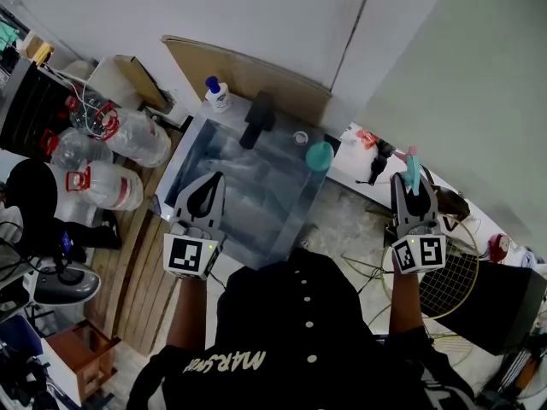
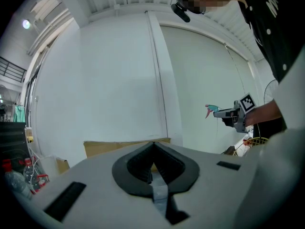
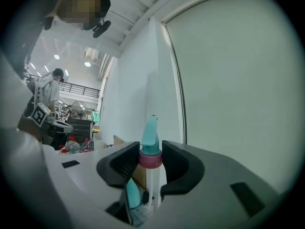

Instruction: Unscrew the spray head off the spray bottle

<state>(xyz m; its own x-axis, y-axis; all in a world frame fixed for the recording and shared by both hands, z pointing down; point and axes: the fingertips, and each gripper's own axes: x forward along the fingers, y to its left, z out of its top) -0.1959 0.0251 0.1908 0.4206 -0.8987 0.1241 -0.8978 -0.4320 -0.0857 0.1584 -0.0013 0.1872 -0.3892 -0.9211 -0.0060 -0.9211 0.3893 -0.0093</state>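
1. Walls (image 1: 282, 15), plain and pale, are rising behind the glass-topped table (image 1: 256, 195) and meeting in a corner beyond its far right end.
2. Wooden boards (image 1: 141, 263) are running along the floor left of the table.
3. A cardboard sheet (image 1: 256, 71) is leaning on the wall just behind the table.
4. Clear water jugs (image 1: 120, 135) with red handles are sitting on the floor left of the table.
5. A racket (image 1: 449, 284) is lying on the floor well to the right of the table.
6. The left gripper (image 1: 208, 193) (image 2: 153, 147) is hovering over the table's near left part, its jaws pressing together with nothing between them.
7. The right gripper (image 1: 410, 182) (image 3: 150, 161) is hanging past the table's right edge, its jaws clamping the pink collar (image 3: 150, 160) of the spray head (image 1: 411, 167) (image 3: 151, 142).
8. The spray head's long axis is lying along the jaws. Its teal nozzle end is pointing away from the person toward the wall, and its white dip tube (image 3: 151, 185) is trailing back toward the gripper body.
9. A teal round object (image 1: 319, 155) is sitting at the table's right edge, and a white bottle (image 1: 218, 93) with a blue cap is standing at its far left corner. I cannot tell which, if either, is the spray bottle.
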